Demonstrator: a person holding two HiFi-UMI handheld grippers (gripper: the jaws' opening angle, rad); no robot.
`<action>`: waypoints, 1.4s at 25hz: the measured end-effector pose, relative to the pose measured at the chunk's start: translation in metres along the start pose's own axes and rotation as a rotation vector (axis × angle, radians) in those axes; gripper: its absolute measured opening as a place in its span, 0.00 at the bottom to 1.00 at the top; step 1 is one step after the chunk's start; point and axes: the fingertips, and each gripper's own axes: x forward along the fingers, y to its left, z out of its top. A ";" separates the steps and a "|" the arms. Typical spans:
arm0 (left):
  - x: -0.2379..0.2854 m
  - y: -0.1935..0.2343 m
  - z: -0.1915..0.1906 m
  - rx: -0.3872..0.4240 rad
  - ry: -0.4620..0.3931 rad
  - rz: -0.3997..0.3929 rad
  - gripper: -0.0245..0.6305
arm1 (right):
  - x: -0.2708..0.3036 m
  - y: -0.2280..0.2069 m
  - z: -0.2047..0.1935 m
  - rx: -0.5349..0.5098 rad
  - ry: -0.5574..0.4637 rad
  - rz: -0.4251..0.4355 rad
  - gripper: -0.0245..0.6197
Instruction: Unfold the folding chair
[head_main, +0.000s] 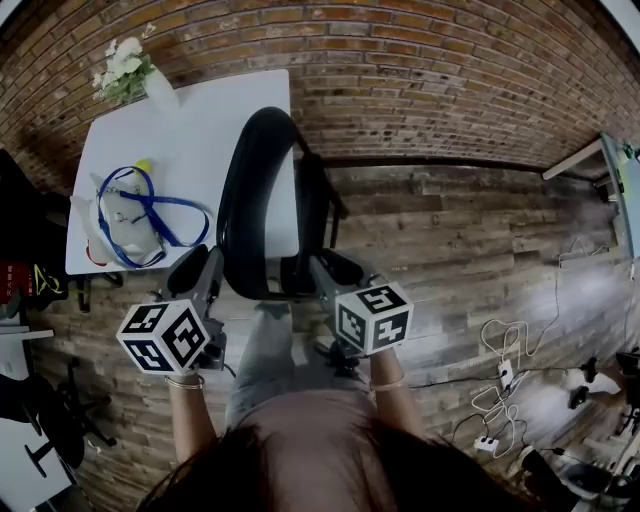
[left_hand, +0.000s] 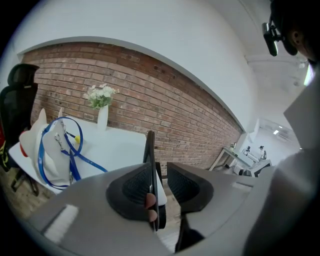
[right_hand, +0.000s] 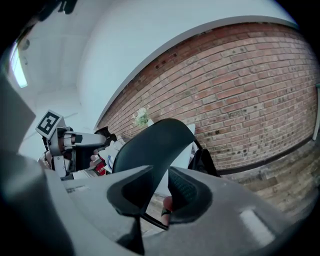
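The black folding chair (head_main: 255, 190) stands folded and upright in front of me on the wooden floor, its curved back towards the brick wall. My left gripper (head_main: 198, 270) is at the chair's left edge and my right gripper (head_main: 328, 270) at its right edge. In the left gripper view the chair's thin edge (left_hand: 150, 165) stands between the pads, close to the left one, with a gap on the right; this gripper (left_hand: 162, 185) is open. In the right gripper view the chair's back (right_hand: 150, 150) runs between the pads of that gripper (right_hand: 160, 187), which stand slightly apart.
A white table (head_main: 200, 120) stands behind the chair against the brick wall, with a blue lanyard (head_main: 150, 210), white items and a vase of flowers (head_main: 125, 70) on it. Cables and a power strip (head_main: 500, 385) lie on the floor at the right. A black office chair (left_hand: 15, 95) is at the far left.
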 end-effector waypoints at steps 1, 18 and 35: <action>0.003 0.001 -0.003 0.002 0.018 -0.007 0.19 | 0.004 -0.002 -0.003 0.002 0.011 -0.003 0.16; 0.042 0.012 -0.026 0.021 0.188 -0.078 0.27 | 0.056 -0.018 -0.065 0.047 0.184 -0.004 0.28; 0.064 0.019 -0.042 0.026 0.286 -0.132 0.36 | 0.094 -0.033 -0.135 0.117 0.358 0.000 0.32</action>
